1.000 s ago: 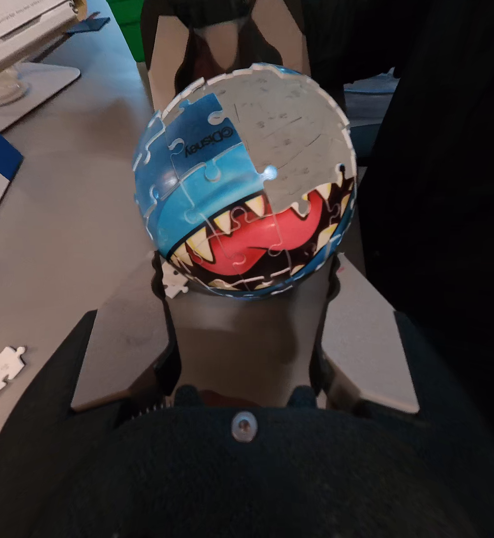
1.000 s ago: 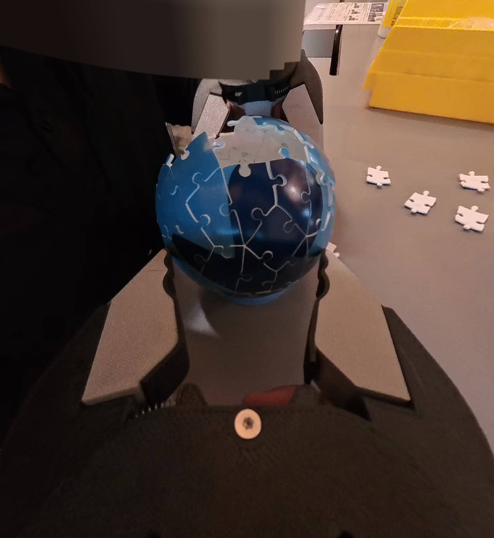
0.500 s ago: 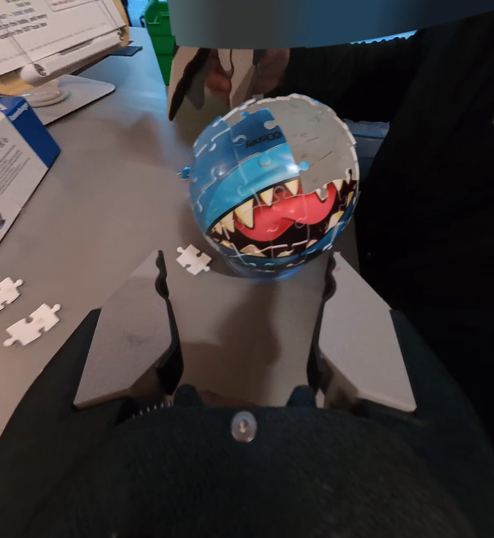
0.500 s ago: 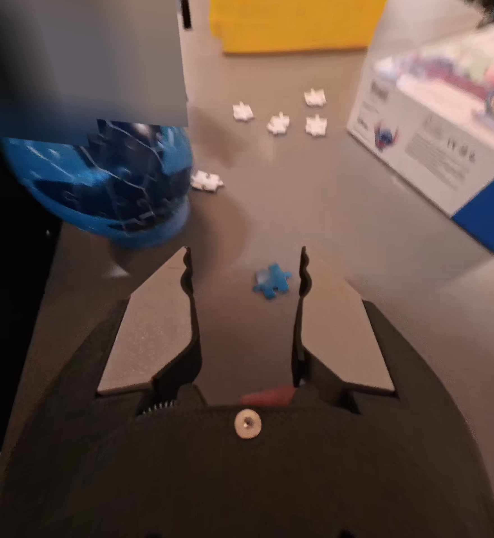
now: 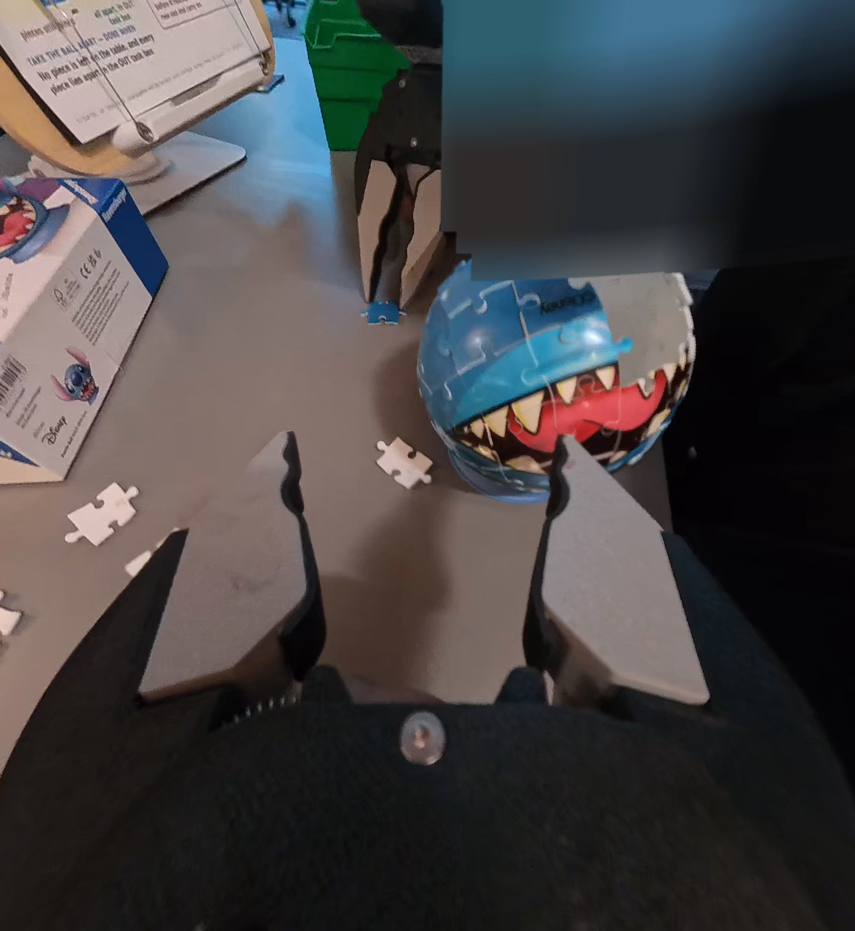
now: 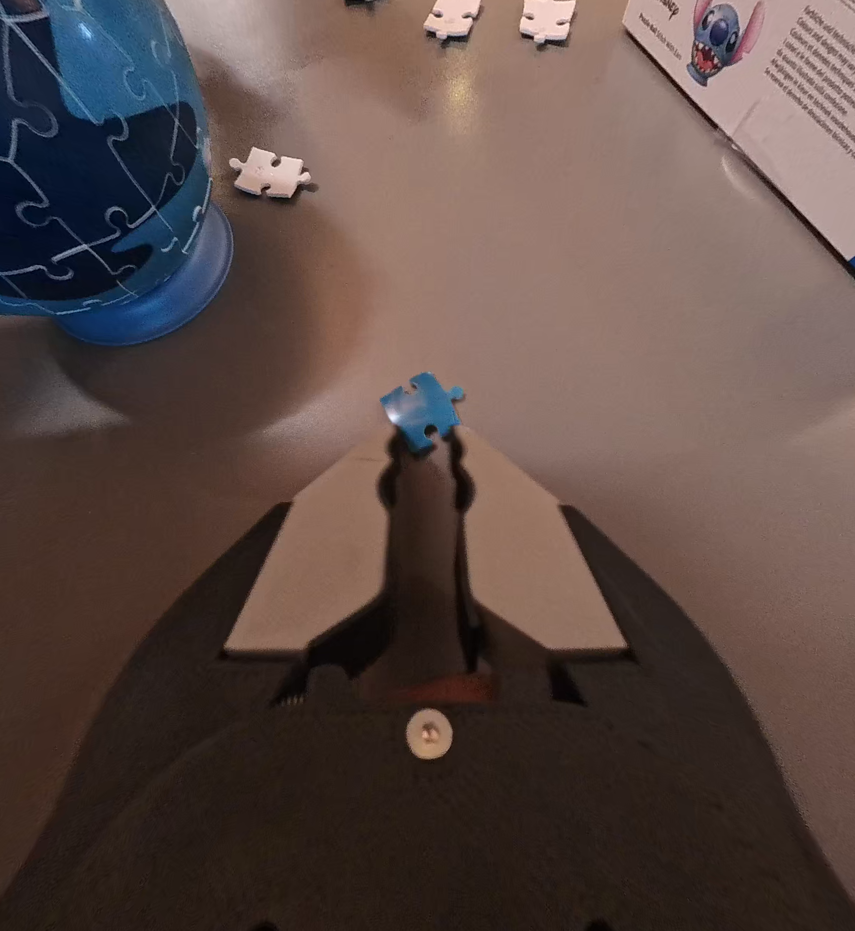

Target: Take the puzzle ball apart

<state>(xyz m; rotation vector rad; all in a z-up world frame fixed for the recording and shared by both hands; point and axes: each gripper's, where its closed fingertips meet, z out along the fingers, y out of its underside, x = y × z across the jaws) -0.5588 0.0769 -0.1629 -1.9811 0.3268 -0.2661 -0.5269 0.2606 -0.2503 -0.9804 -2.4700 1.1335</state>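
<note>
A: Nearest the right camera, what's in the right gripper?
B: Its fingers are nearly together, pinching a blue puzzle piece by its near edge, low over the grey surface. From the left wrist view the same piece seems to touch the surface.

A: And the left gripper?
B: Fingers wide apart and empty, hovering above the surface, with one white piece just ahead between the tips.

A: Where's the puzzle ball?
B: Standing on its blue base just beyond the left gripper's right finger, touched by neither gripper.

A: How far along, would you say?
B: Early, I'd judge. A patch is missing near the top, and several loose white pieces lie about, but most of the shell is still locked together.

A: What does each view add?
B: The left shows the toothy mouth, the opening, a document stand and a green bin. The right shows only the ball's dark blue back. The puzzle box appears in both.
</note>
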